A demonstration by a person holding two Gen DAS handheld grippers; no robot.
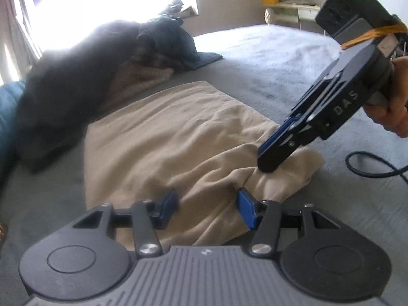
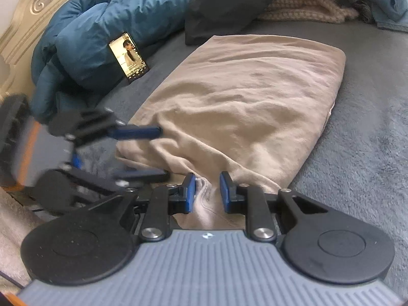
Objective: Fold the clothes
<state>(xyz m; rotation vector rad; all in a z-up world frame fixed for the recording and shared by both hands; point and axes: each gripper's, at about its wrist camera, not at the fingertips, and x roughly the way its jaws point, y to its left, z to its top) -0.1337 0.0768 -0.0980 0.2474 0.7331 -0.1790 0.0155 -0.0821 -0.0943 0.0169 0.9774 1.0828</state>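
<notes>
Both the left gripper [image 1: 207, 205] and right gripper [image 2: 207, 191] stand spread, unclenched, straddling the near bunched edge of the tan garment [image 2: 242, 97].

On a grey bed cover [image 2: 362, 132], a beige garment [image 2: 244, 97] lies flat. The right gripper [image 2: 207, 191], fingers apart, straddles its bunched near edge. The left gripper [image 2: 158, 150], blurred and spread wide, reaches in beside it. A lit phone [image 2: 128, 57] leans against a blue duvet [image 2: 107, 25].
</notes>
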